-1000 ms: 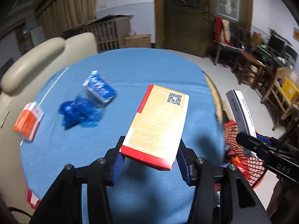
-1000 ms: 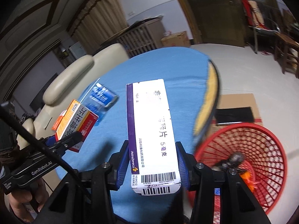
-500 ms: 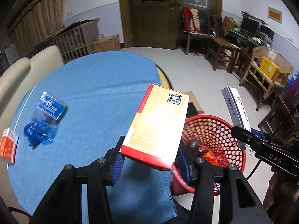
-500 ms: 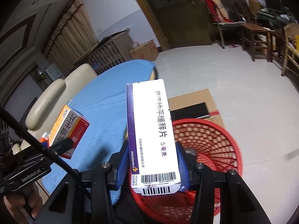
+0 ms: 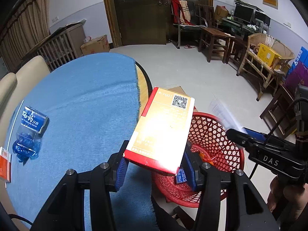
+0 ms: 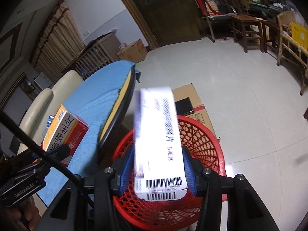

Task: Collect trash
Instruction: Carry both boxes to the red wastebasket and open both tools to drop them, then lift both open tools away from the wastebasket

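Observation:
My left gripper (image 5: 156, 171) is shut on an orange and red box (image 5: 163, 129), held at the table's right edge beside the red mesh basket (image 5: 211, 134). My right gripper (image 6: 156, 175) is above the red basket (image 6: 202, 140), with a white and purple box (image 6: 157, 134) between its blue pads; the box is blurred and there are gaps beside it. The left gripper's orange box also shows in the right wrist view (image 6: 63, 129). The right gripper shows in the left wrist view (image 5: 238, 134).
A round table with a blue cloth (image 5: 86, 100) carries a blue plastic wrapper (image 5: 28, 132) and a small orange box (image 5: 4, 161) at its left. Flat cardboard (image 6: 194, 100) lies on the floor behind the basket. Chairs and wooden furniture (image 5: 217, 38) stand farther back.
Both grippers swung right, from over the table to the red basket. The white box has become blurred and tilted between the right gripper's pads, which look wider apart.

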Motion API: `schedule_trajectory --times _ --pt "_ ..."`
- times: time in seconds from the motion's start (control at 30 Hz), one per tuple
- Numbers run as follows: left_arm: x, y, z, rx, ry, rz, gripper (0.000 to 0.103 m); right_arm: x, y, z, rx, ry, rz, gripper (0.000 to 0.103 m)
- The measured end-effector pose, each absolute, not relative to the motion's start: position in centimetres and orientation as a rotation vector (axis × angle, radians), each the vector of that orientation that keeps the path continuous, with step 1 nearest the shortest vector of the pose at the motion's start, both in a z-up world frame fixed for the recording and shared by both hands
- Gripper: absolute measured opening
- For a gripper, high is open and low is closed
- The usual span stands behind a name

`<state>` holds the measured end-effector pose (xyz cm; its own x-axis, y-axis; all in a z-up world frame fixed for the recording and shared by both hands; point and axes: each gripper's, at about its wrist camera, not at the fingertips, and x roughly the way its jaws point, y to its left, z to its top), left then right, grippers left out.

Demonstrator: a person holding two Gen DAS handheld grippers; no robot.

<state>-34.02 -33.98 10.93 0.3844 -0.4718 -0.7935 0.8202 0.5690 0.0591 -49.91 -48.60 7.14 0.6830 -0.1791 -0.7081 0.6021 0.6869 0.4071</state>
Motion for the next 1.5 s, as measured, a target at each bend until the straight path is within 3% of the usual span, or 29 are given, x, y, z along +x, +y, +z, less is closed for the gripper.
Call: schedule_trajectory --times 0.03,0.1,0.37,0.43,0.47,0.5,0.9,1.5 --pt "-34.1 -34.2 10.8 0.494 0.82 -0.87 0.053 -49.9 -48.9 6.9 0.694 0.694 -0.479 0.07" --pt "-34.1 -34.5 10.6 0.498 0.828 -0.876 0.054 -50.2 -49.2 6.4 0.702 0.697 -0.502 0.077" --pt "-34.6 -35.5 9.7 0.507 0.86 -0.912 0.057 -52.2 -49.7 7.5 0.723 0.645 -0.526 0.077" --pt "-35.0 -36.0 9.7 0.505 0.874 -0.941 0.063 -52.3 -50.0 7.9 0.726 0.629 -0.532 0.077" --pt "-35.2 -36.2 9.5 0.513 0.879 -0.95 0.073 -52.5 -50.2 8.0 0.726 0.621 -0.533 0.077" --pt "-35.4 -36.4 9.4 0.527 0.876 -0.952 0.077 -52.5 -50.3 8.1 0.727 0.617 -0.534 0.077" --pt "-30.6 -31.9 10.2 0.392 0.906 -0.861 0.077 -51.5 -49.8 8.5 0.7 0.645 -0.52 0.077" --pt "-18.7 -13.6 7.6 0.095 0.971 -0.505 0.077 -40.9 -40.7 9.0 0.508 0.802 -0.33 0.077"
